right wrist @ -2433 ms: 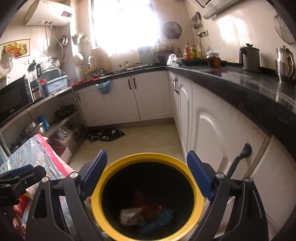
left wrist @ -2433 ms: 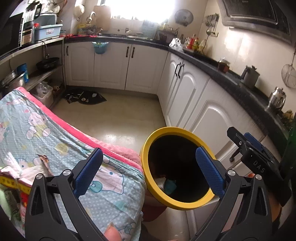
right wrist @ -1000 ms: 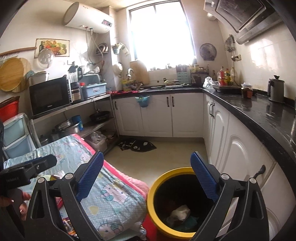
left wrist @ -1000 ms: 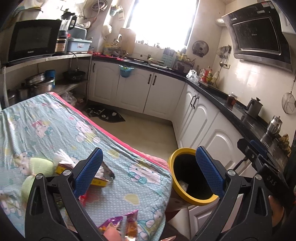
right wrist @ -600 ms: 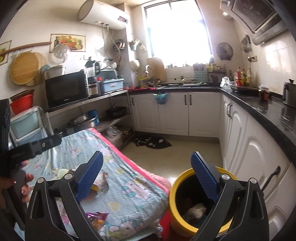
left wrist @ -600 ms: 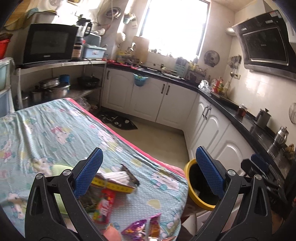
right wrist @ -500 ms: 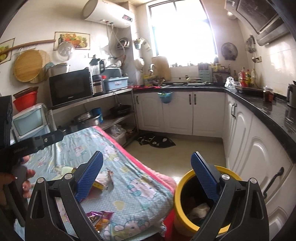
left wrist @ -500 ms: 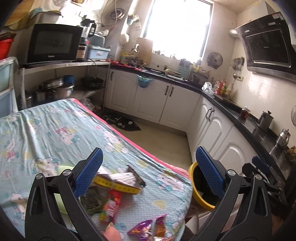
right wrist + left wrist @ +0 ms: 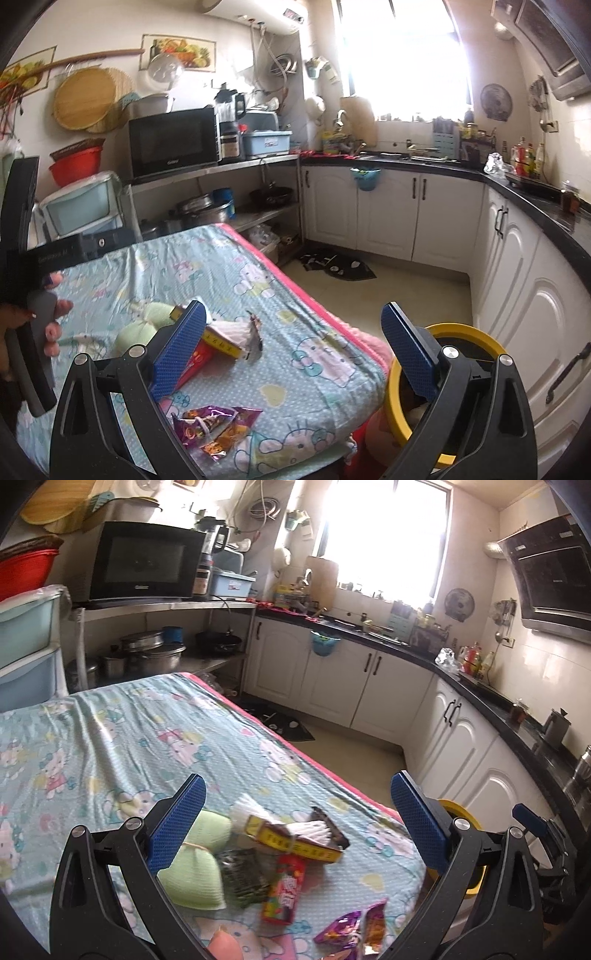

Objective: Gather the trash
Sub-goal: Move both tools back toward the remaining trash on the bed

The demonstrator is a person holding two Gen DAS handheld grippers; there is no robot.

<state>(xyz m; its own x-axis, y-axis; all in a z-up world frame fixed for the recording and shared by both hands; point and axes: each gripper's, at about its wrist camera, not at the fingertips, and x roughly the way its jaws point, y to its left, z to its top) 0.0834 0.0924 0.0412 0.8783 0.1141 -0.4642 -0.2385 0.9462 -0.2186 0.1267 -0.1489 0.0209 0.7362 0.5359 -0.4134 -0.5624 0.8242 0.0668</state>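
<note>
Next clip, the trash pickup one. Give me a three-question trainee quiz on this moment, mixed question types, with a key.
1. True or false: the left gripper is shut on a wrapper.
2. Multiple choice: the yellow-rimmed bin stands
A. on the table
B. on the floor past the table's corner
C. on the counter
3. Fill in: the purple snack wrapper lies near the table's front ____.

Key
1. False; both it and the right gripper are open and hold nothing.
2. B
3. edge, on the cartoon-print tablecloth, apart from the yellow box and the green pouch.
</note>
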